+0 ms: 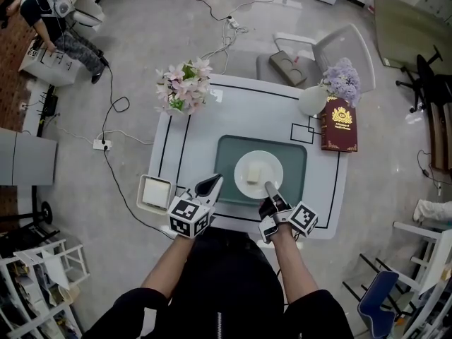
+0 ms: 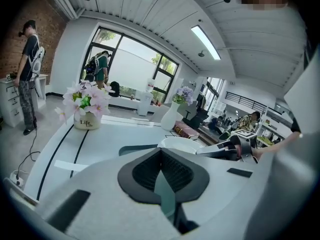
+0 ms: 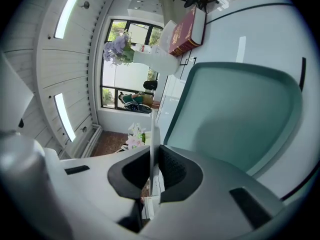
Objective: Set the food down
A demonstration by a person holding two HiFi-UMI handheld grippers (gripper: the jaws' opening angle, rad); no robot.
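pinching plate (image 3: 151,134) and mat (image 3: 230,114) edge-on; overhead shows food (image 1: 254,173).

Your right tongs (image 1: 269,187) cover near rim of plate (image 1: 244,162). Food (image 1: 253,174): small pale block, too small to tell what kind. Right gripper view gives plate edge-on only, thin white line between tongs; food out of sight there. Left gripper view: body of your left tongs (image 2: 161,159) blocks most of plate and teal tray (image 2: 132,148). Near edge of table (image 1: 233,111) lost under your arms. Book (image 1: 340,124) cover print unreadable. Blue chair (image 1: 378,304) at bottom right cut by frame edge.
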